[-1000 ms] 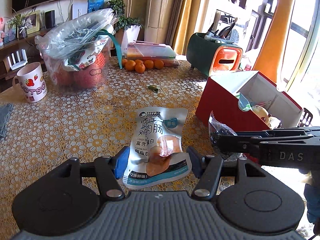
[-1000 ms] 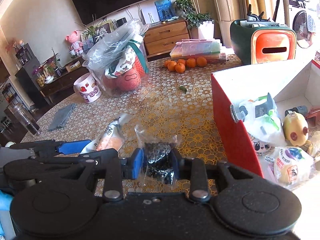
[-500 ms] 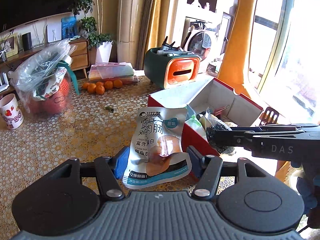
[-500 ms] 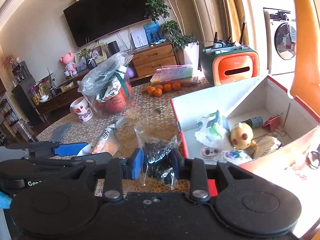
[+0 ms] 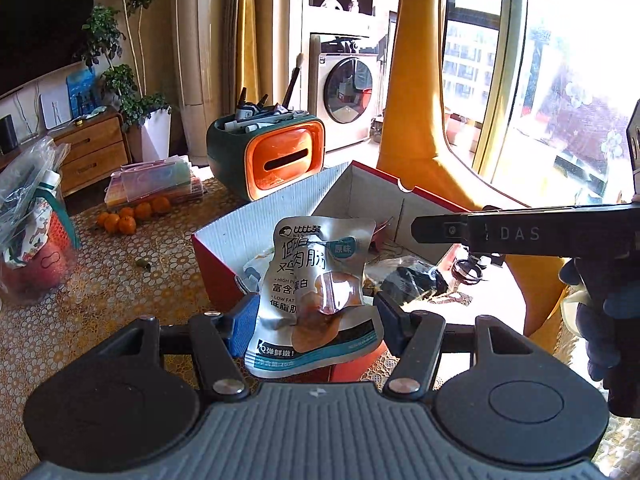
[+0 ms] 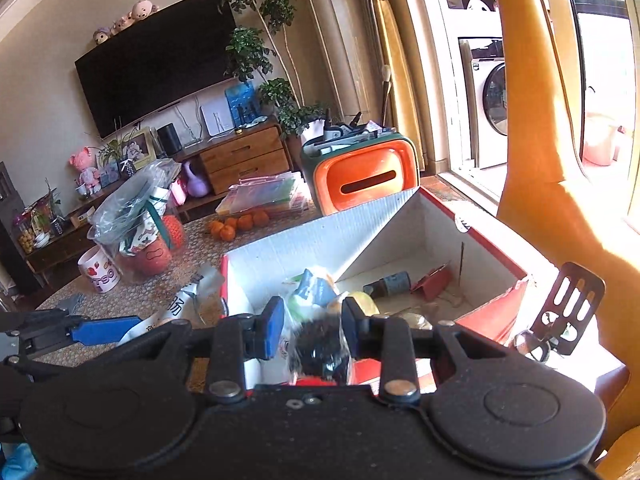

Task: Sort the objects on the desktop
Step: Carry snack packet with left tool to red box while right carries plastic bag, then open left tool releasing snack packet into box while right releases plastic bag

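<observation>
Two packets are in transit at once, one in each gripper

Left wrist view: the left gripper (image 5: 314, 314) has its jaws clamped on the lower part of a silver sausage pouch (image 5: 318, 280), which stands upright between the blue pads. A second ago the pouch hung over the patterned tabletop (image 5: 100, 288) with the red box (image 5: 216, 264) off to the right; now the open box sits directly behind and beneath it, and the pouch's top edge overlaps the white interior. The right gripper (image 5: 418, 230) reaches in from the right side, and a clear bag of dark pieces (image 5: 412, 280) shows under it, above the box contents. The tangerines (image 5: 128, 216) and the orange tissue holder (image 5: 280, 160) have slid to the left and back.

Right wrist view: the right gripper's jaws are closed on that clear bag (image 6: 320, 348), blurred here. Earlier the box lay well to the right; now its white walls fill the middle, with a yellow toy, a small bottle and other wrappers lying inside. The left gripper's blue pad pokes in from the lower left, just short of the box's near wall.

Both loads now seem placed over or at the box, so I judge the carry nearly finished and release into the box the next step
</observation>
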Demonstrator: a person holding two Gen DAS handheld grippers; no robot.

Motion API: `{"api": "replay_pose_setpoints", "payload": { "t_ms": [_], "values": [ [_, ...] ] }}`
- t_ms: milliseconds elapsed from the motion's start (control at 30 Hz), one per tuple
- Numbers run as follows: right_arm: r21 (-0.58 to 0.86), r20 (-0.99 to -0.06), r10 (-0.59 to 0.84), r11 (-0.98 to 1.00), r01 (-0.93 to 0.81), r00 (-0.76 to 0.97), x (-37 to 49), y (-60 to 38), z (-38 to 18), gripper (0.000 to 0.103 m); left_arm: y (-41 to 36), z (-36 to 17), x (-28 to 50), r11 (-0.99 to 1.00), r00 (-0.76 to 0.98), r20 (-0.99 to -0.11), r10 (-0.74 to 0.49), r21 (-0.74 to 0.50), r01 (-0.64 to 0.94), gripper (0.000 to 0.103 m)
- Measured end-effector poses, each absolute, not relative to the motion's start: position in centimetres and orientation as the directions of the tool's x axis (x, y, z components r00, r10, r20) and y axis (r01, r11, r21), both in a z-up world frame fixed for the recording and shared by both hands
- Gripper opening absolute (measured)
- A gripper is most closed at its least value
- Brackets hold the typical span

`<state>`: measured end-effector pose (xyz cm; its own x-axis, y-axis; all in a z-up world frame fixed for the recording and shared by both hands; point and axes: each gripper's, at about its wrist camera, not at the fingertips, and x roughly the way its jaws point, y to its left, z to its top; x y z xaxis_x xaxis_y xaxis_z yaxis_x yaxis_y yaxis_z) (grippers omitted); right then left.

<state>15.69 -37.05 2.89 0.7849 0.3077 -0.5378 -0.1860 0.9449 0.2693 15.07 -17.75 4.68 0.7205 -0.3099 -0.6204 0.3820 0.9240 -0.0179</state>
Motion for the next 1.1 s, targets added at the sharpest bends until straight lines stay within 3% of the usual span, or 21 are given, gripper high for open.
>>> {"api": "replay_pose_setpoints", "payload": {
  "t_ms": [533, 833, 1100],
  "values": [
    [0.288, -0.591, 0.283, 0.949, -0.13, 0.756, 20.6, -39.7, -1.0, 0.032, -21.8, -0.3, 22.3, 0.931, 0.639, -0.732, -0.234, 0.021, 0.365, 0.061],
    [0.299, -0.602, 0.302, 0.944, -0.142, 0.739, 21.5, -39.7, -2.6, 0.035, -22.6, -1.6, 24.1, 0.913, 0.573, -0.773, -0.271, -0.018, 0.408, 0.064],
    [0.306, -0.607, 0.314, 0.94, -0.15, 0.73, 21.6, -40.0, -2.9, 0.039, -22.0, -1.3, 23.7, 0.911, 0.57, -0.761, -0.309, -0.064, 0.408, 0.081]
  ]
}}
